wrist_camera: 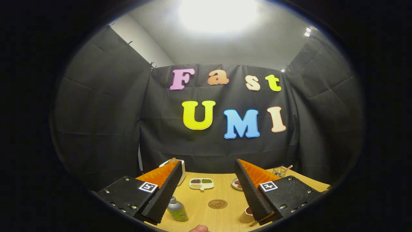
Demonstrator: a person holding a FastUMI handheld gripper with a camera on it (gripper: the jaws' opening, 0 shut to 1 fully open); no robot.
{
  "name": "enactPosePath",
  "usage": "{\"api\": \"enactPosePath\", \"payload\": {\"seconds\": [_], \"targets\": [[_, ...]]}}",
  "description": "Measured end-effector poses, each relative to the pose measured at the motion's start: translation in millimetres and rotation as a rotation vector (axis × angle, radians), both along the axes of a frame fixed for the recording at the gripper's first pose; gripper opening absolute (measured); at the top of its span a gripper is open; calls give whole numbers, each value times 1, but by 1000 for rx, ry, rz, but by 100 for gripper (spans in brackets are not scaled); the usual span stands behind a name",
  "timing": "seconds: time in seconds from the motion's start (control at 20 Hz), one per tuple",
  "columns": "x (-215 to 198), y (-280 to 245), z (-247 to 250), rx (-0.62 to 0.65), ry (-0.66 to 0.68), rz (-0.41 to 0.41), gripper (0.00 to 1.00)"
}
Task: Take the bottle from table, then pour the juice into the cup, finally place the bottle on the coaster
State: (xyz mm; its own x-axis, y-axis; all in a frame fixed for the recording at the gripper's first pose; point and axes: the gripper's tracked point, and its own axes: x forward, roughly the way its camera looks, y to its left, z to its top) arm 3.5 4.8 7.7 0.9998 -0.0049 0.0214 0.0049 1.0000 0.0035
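- Jaws: I read the gripper (207, 190) as spread wide, holding nothing, raised above the near part of the surface (225, 217) and tipped toward the back wall.
- Bottle (177, 209): stands upright on the surface just inside the left finger, low and close to me, its cap end partly tucked behind that finger. The body looks like thin plastic with a glossy label, so I judge it light, somewhat squeezable and slippery. I would grip the straight body below the shoulder, not the tapering neck, and press only gently if the cap is off.
- White box (182, 170): sits behind the left finger at the far left of the surface. I expect it to stay clear of the work.
- Divided dish (201, 183) with grains: far centre, between the fingers and beyond them.
- Coaster (218, 203): flat round disc lying mid-surface, bare wood all around it, well apart from the bottle. There is ample room to set down there.
- Small plate (236, 183): beyond the coaster, half hidden by the right finger.
- Cup (246, 215): close against the inner side of the right finger, mostly hidden. I judge it light and easy to knock over on a sideways swing.
- Wire basket (279, 171): far right corner, near the surface edge.
- Near edge: something pale, perhaps a fingertip (199, 228), shows at the near edge between the fingers. I cannot tell more.
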Motion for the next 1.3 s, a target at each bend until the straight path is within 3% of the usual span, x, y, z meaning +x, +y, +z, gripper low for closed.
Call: {"api": "enactPosePath", "payload": {"seconds": [0.55,1.3], "targets": [[8,15,-17,1,-6,10,99],[34,71,-94,-28,89,70,99]]}}
